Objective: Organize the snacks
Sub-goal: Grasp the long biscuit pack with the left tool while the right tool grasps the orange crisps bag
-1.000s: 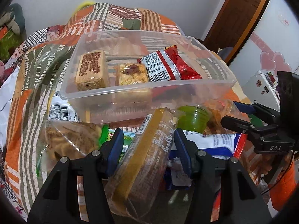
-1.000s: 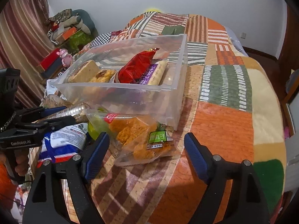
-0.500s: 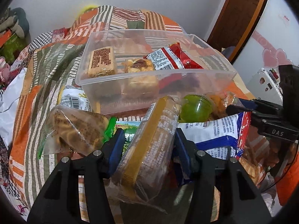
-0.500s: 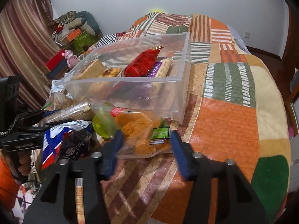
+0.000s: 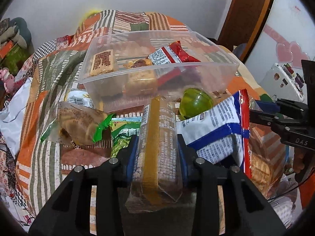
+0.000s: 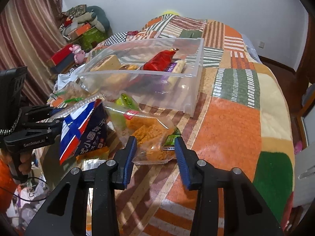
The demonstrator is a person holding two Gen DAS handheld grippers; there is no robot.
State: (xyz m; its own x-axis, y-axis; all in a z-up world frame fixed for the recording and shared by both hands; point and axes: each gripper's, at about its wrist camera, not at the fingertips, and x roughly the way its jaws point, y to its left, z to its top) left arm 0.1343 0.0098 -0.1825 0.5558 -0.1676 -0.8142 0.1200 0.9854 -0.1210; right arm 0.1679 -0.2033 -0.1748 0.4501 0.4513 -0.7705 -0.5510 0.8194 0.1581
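Note:
My left gripper is shut on a long clear-wrapped brown cake packet and holds it up in front of the clear plastic bin. The bin holds several snacks, among them a red packet. My right gripper is shut on a clear bag of orange crackers that lies on the patchwork blanket just before the bin. A blue and white snack bag leans between the two grippers.
Loose snacks lie before the bin: a green jelly cup, a green pea packet, a clear bag of brown biscuits. Boxes and toys crowd the left bedside. A white fridge stands at right.
My right gripper closed from wide open onto the orange cracker bag. My left gripper lifted and pulled back with the cake packet. The blue and white bag tipped upright.

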